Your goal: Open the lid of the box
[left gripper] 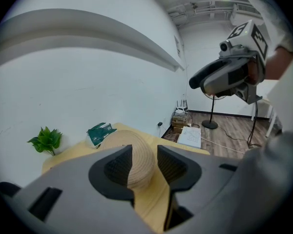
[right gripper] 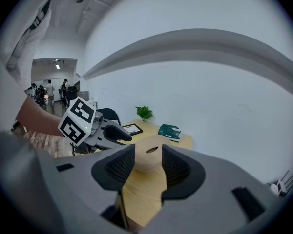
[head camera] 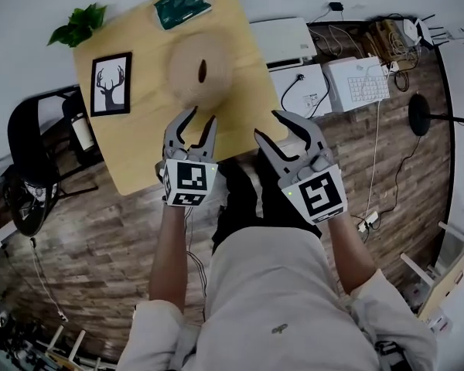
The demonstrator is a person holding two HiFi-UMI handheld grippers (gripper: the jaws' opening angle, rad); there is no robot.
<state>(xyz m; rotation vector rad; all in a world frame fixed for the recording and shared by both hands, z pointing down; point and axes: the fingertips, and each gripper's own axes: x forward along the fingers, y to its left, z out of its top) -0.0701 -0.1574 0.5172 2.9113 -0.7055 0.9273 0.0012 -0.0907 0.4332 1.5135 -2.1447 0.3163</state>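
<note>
Head view: a person is holding a left hand-held gripper point(head camera: 202, 116) and a right hand-held gripper point(head camera: 267, 124) over the near side of the table point(head camera: 131, 149), both aiming at the round, straw-coloured box point(head camera: 199, 74).
Box: it is sitting near the middle of the table with its domed lid on, and a dark slot is showing in the top of the lid.
Left hand-held gripper: its jaws are standing spread and pinching nothing. The left gripper view is framing the box between them, short of contact.
Right hand-held gripper: its jaws are likewise gaping and empty, hanging near the box, to its right and on the person's side of it.
Step in hand: by my reckoning this is the approach, as nothing is touching the lid yet.
Next move: I'd judge one gripper should be steadying the lower part of the box while the other is closing on the lid's rim or slot and lifting. A woven lid may flex or slip.
Table: pale wood. A framed antler print point(head camera: 110, 83) is lying left of the box, with a green packet point(head camera: 182, 6) and a leafy plant point(head camera: 79, 25) beyond the box.
Room: a white wall is rising beyond the box and a wood-plank floor point(head camera: 100, 246) is running beneath. White devices point(head camera: 305, 87) and cables are lying right of the box, and a black chair point(head camera: 31, 145) is standing left of it.
</note>
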